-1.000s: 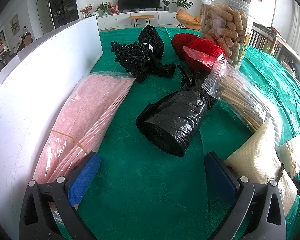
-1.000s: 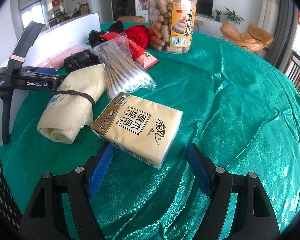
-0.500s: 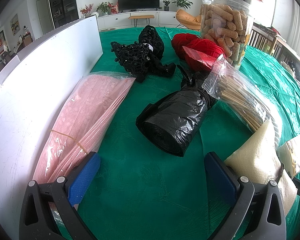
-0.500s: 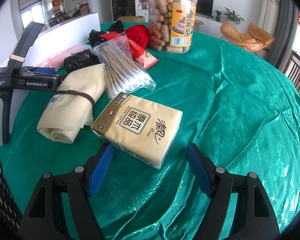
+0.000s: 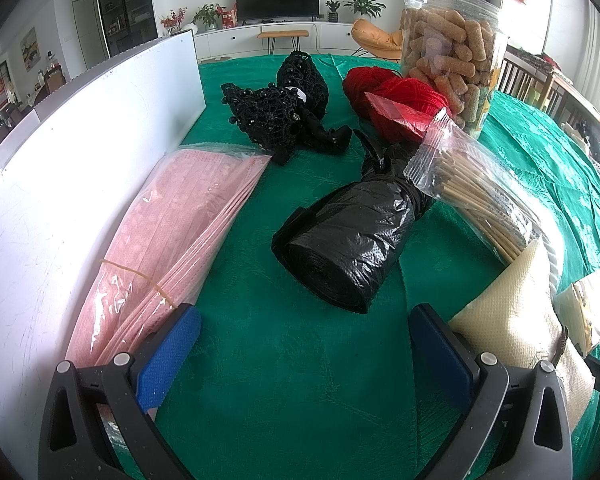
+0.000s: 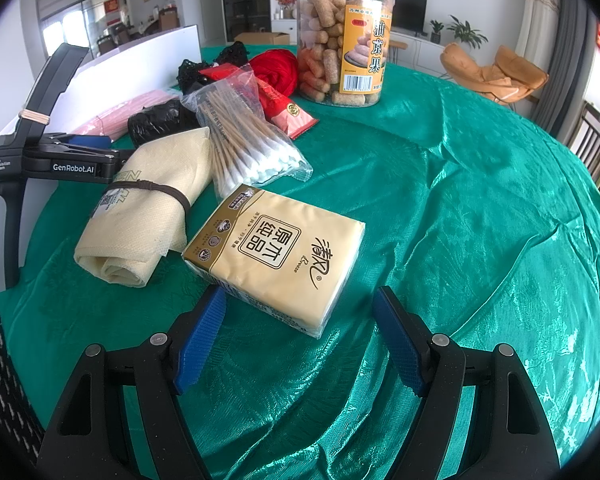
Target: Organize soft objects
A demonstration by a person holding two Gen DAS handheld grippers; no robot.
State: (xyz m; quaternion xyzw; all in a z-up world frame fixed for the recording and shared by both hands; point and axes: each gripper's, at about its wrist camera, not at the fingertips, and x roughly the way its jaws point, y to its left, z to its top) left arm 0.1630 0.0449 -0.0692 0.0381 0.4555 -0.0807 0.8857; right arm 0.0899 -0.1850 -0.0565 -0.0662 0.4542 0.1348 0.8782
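Nothing has shifted in the last second: both grippers hold still, no soft item lifted yet.

The tissue pack lies on the green tablecloth, its near corner between the wide-open, empty jaws of the right gripper, beside the rolled cream cloth. The left gripper, equally open and empty, hangs over bare cloth between the pink bagged pack and the black bag roll. Sorting appears not yet begun.
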